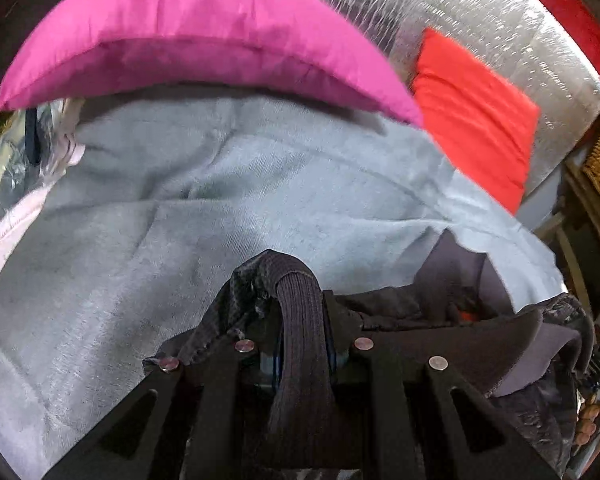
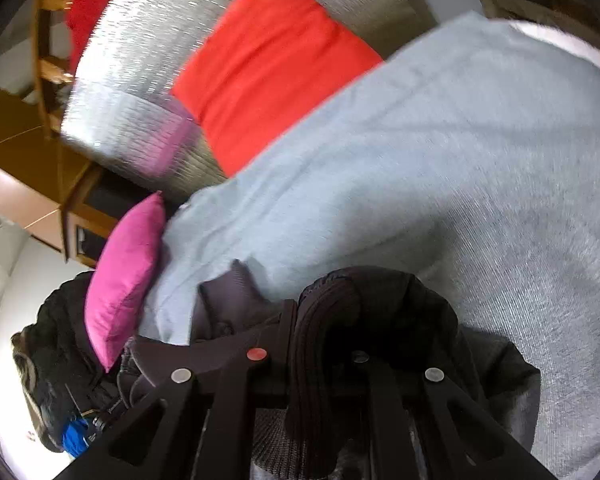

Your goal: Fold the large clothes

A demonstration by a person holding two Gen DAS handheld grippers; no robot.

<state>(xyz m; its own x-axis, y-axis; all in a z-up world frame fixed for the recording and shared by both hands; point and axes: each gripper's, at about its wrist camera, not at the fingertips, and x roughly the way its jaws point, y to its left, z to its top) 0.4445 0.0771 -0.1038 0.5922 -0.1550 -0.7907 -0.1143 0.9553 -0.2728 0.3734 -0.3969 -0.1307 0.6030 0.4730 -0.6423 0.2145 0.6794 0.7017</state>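
- The step in hand looks like carrying a dark ribbed-knit garment (image 1: pixel 300 320), pinched at two points, out over the pale grey-blue fleece blanket (image 1: pixel 180 220) that covers the bed, to lay it flat for folding.
- The left hand-held gripper (image 1: pixel 300 344) is clamped tight on a ribbed band of that garment, which runs up between its fingers and loops over the tips.
- The right hand-held gripper (image 2: pixel 324 344) is likewise pinched closed on a bunched ribbed edge (image 2: pixel 324 320) (probably a hem or cuff; I cannot tell which).
- Next move, as I judge it: lower both hands together, spread them apart to pull the cloth taut, clear of the bright magenta cushion (image 1: pixel 204 32) and the red cushion (image 1: pixel 476 120).
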